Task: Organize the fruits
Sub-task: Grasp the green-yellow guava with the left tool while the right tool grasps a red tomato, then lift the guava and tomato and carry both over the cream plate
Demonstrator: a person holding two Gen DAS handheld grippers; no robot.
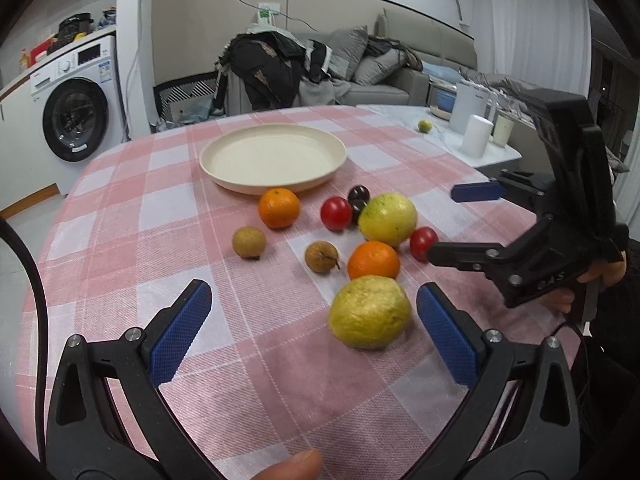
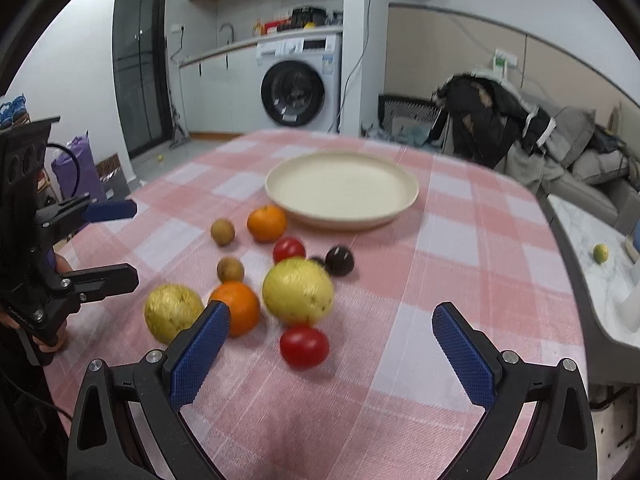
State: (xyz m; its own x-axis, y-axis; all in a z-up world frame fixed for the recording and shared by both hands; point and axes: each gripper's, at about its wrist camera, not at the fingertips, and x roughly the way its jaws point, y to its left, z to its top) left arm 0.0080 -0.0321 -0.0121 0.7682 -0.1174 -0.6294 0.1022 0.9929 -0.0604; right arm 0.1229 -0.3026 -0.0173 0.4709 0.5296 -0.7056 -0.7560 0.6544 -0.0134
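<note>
Both tools spread wide, empty. Left tool (image 1: 314,320) nears a yellow fruit (image 1: 370,312), probably guava. Centre it before closing; carry to plate (image 1: 273,157).

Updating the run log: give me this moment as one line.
plate: empty | fruits: all on tablecloth | left gripper: open, near yellow fruit | right gripper: open, near tomato
</note>
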